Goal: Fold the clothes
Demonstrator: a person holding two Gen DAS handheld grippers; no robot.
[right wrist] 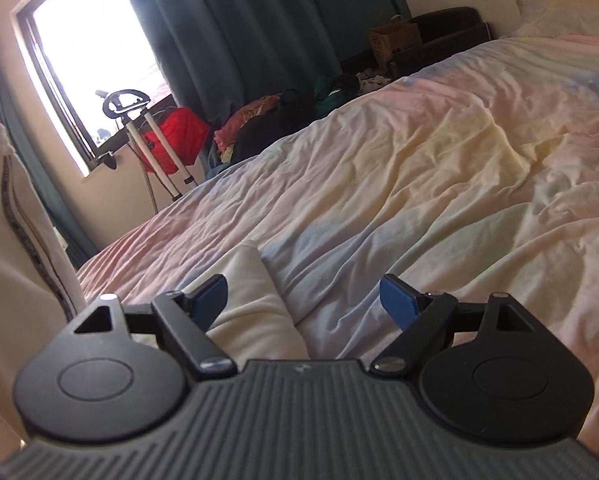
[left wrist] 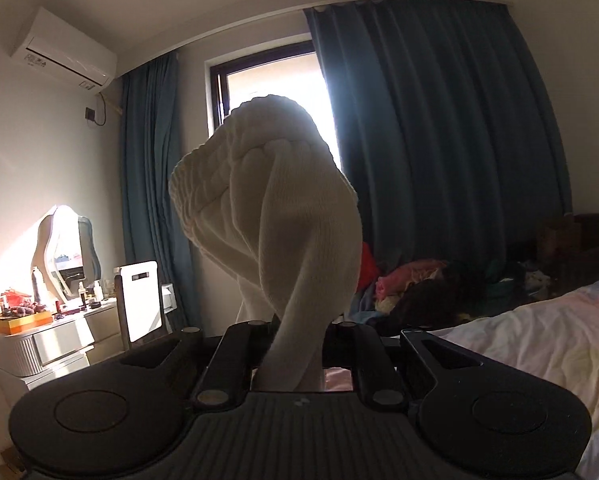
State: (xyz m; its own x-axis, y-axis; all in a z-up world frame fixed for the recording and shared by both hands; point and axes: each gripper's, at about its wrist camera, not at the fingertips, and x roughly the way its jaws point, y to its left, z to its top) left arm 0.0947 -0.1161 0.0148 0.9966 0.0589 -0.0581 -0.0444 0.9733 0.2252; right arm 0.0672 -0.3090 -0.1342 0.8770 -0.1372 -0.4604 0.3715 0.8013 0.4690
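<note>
My left gripper (left wrist: 297,336) is shut on a white ribbed garment (left wrist: 275,200), bunched and held up in the air in front of the window. My right gripper (right wrist: 303,300) is open, low over the bed (right wrist: 419,168). A folded white piece of cloth (right wrist: 255,304) lies on the sheet between its blue pads, close to the left pad (right wrist: 211,300); nothing is gripped. A pale garment with a dark trim (right wrist: 15,240) hangs at the left edge of the right wrist view.
A pile of coloured clothes (right wrist: 267,120) lies beyond the bed's far side under the blue curtains (left wrist: 439,140). A garment steamer stand (right wrist: 147,132) stands by the window. A dressing table with a mirror (left wrist: 63,248) stands to the left. A cardboard box (right wrist: 395,38) sits far back.
</note>
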